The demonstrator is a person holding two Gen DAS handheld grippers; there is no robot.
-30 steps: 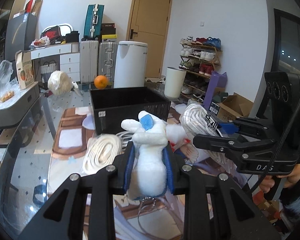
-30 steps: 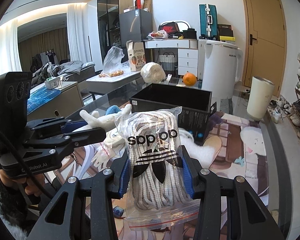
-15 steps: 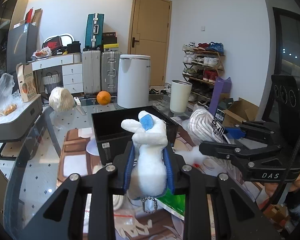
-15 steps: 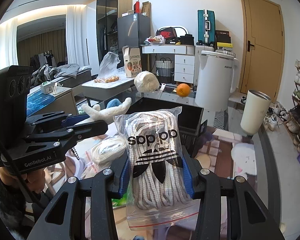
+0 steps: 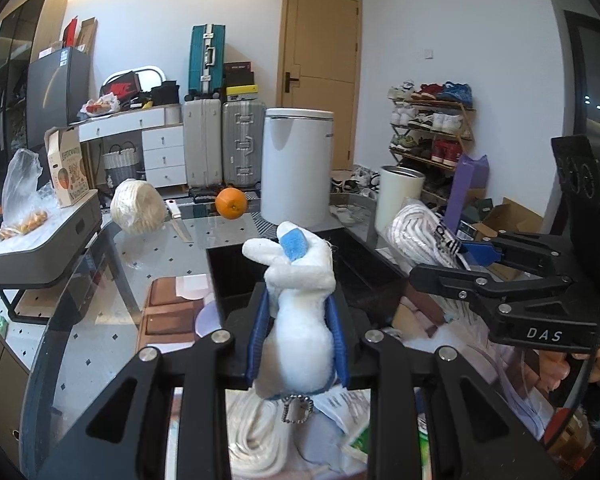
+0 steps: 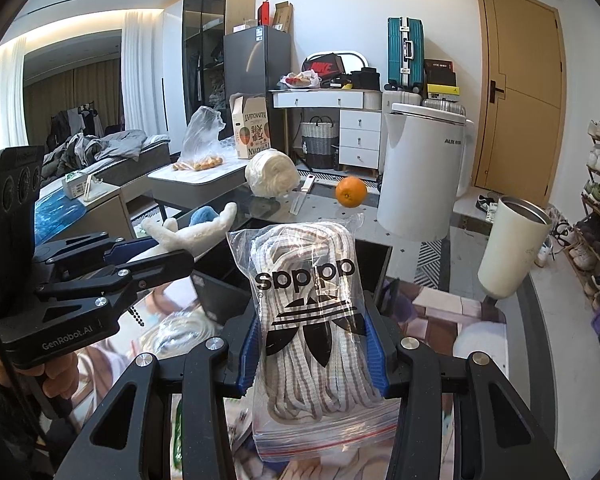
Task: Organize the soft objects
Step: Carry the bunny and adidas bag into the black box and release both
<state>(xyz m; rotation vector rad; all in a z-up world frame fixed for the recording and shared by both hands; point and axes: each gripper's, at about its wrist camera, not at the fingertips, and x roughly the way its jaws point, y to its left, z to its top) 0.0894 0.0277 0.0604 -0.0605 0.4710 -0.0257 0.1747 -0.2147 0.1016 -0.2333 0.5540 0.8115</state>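
Note:
My left gripper [image 5: 298,336] is shut on a white plush toy [image 5: 298,304] with a blue patch, held above the table before a black bin [image 5: 236,276]. My right gripper [image 6: 312,348] is shut on a clear zip bag of white laces [image 6: 312,320] with a black trefoil logo, also raised before the black bin [image 6: 220,264]. Each gripper shows in the other's view: the right one with its bag [image 5: 424,232] at the right, the left one with the plush [image 6: 192,232] at the left.
On the glass table [image 5: 100,320] lie coiled white rope [image 5: 252,436], an orange [image 5: 231,203], a wrapped white bundle [image 5: 138,206] and a knife [image 5: 179,222]. A white bin [image 5: 298,164] and a cream tumbler [image 6: 508,248] stand behind. A grey side table [image 5: 40,248] is left.
Both grippers have risen and tilted up with their loads; the black bin now sits lower in both views and its open top shows behind the plush and the bag.

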